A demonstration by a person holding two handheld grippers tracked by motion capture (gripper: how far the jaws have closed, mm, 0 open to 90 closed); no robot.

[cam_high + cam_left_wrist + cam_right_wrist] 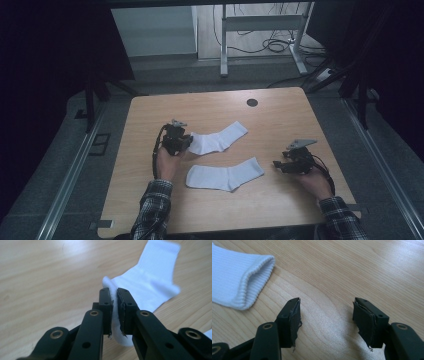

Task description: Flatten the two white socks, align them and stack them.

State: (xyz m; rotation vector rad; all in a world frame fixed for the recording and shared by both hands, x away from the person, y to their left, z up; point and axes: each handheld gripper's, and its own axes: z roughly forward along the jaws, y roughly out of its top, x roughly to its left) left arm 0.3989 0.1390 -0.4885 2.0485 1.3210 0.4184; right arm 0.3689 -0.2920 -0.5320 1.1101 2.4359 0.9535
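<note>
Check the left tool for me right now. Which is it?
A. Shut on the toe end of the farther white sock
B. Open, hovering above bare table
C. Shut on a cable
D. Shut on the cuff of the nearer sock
A: in the left gripper view the left tool has its jaws pressed together on a fold of the farther white sock, at its toe end; the nearer sock lies untouched.

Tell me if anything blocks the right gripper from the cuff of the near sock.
Nothing visible does. The right gripper stands open over bare table, and the near sock lies with its cuff just ahead of it, apart.
</note>
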